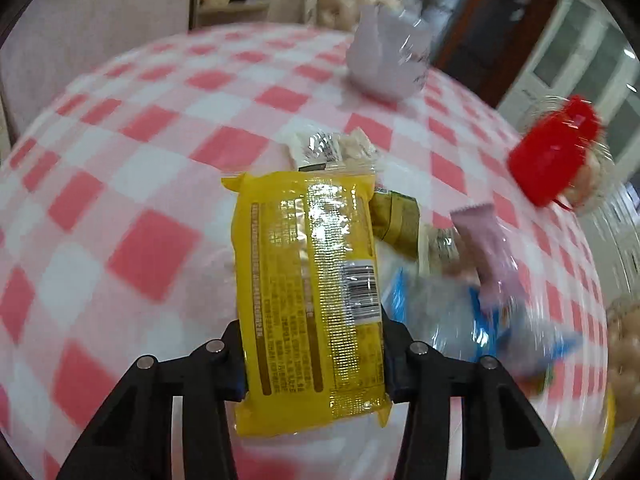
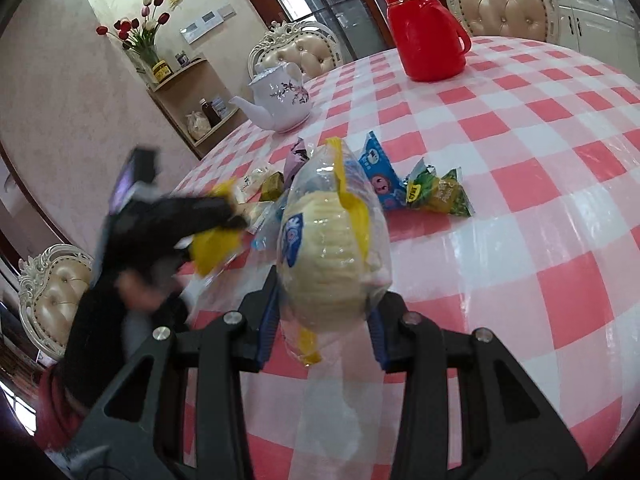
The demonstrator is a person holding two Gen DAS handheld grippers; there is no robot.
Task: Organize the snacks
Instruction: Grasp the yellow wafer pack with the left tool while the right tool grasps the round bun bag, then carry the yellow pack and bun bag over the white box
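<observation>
The left gripper (image 1: 314, 364) has its jaws clamped across the yellow packet (image 1: 308, 280), lifted off the checked bench (image 1: 152, 128). The right gripper (image 2: 320, 320) pinches the clear-wrapped pastry (image 2: 336, 240), with loose snacks at 12 o'clock. Both look light and crushable with slick film, so hold mid-body, gently.

tablecloth (image 2: 520, 184): pink and white checks
flask (image 2: 422, 28): red
teapot (image 2: 280, 100): white, dark floral sprig
held packet (image 1: 308, 300): yellow, gold print
held bag (image 2: 336, 240): clear, yellow band, pale contents
small packets (image 2: 378, 176): blue, green
</observation>
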